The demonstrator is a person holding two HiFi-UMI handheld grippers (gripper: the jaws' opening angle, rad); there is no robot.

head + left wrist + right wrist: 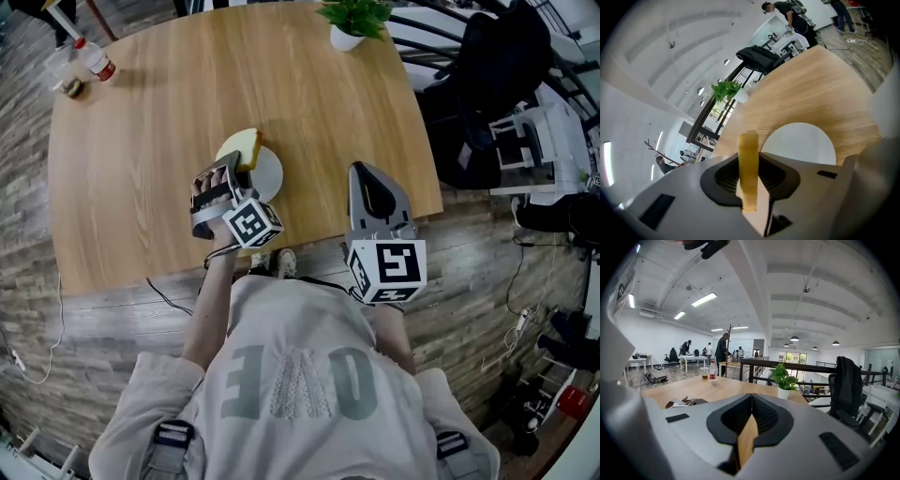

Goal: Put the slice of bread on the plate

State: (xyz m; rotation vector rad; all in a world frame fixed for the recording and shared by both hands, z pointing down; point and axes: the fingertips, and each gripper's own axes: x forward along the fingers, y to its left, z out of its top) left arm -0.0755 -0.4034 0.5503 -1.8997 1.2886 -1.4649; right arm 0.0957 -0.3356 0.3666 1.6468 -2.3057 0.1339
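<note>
A pale yellow slice of bread [244, 147] stands on edge between the jaws of my left gripper [236, 163], which is shut on it. It hangs over the near left rim of the round white plate [269, 174] on the wooden table [141, 169]. In the left gripper view the bread [748, 145] rises upright from the gripper [750, 161], with the plate [801, 140] just beyond. My right gripper [362, 172] hovers over the table's front edge, to the right of the plate. Its jaws are together with nothing in them [750, 398].
A potted plant [354, 21] stands at the table's far right. A bottle [96, 58] and a cup [60, 67] sit at the far left corner. A black chair with a jacket [497, 75] is off the table's right side.
</note>
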